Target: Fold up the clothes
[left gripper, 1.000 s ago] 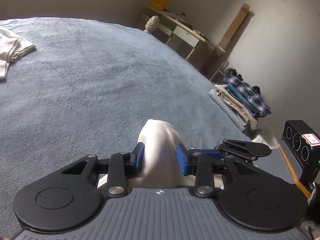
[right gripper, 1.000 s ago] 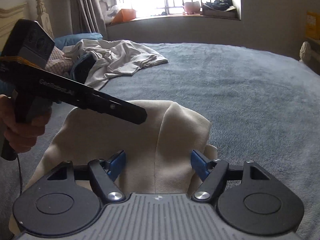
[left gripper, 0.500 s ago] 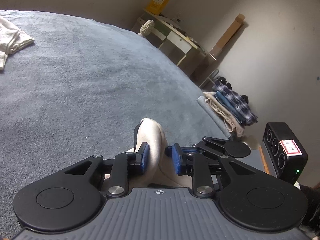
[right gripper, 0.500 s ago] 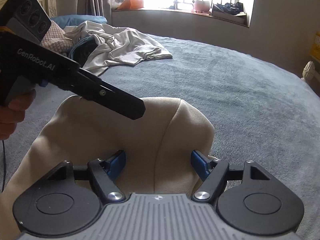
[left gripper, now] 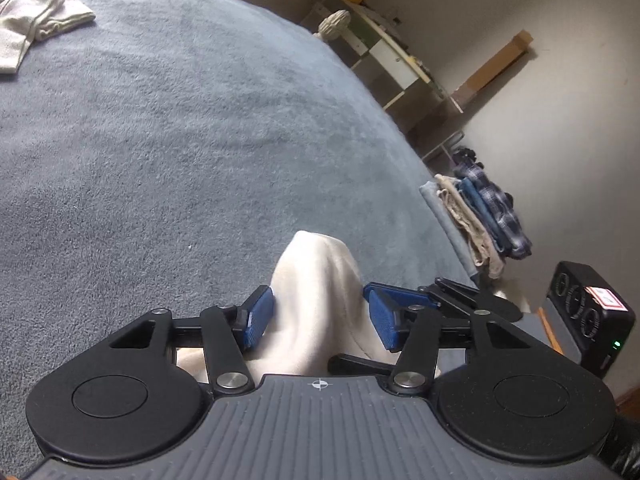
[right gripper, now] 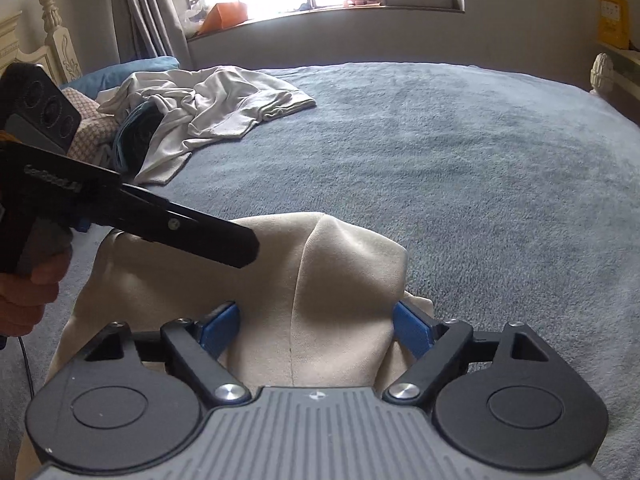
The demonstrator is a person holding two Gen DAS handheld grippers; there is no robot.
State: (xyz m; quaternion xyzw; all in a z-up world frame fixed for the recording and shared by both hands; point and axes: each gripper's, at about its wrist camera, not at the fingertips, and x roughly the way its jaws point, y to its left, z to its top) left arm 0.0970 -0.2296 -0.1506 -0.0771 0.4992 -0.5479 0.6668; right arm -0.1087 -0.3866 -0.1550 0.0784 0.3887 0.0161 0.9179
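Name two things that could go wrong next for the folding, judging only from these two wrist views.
1. The beige garment bulges up between the open fingers of both the left gripper and right gripper, so the fold may spring open.
2. The left gripper's fingers, which just opened, could snag the cloth when withdrawing.

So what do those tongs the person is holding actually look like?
Both tongs are alike: a ribbed grey body, two round black discs at its sides, black link arms with silver pivot pins, and blue textured pads on the fingers. From the right tongs the left tongs show as a long black bar with pale lettering, a dark three-lens camera block, a pistol-style handle, and a thin black cable.
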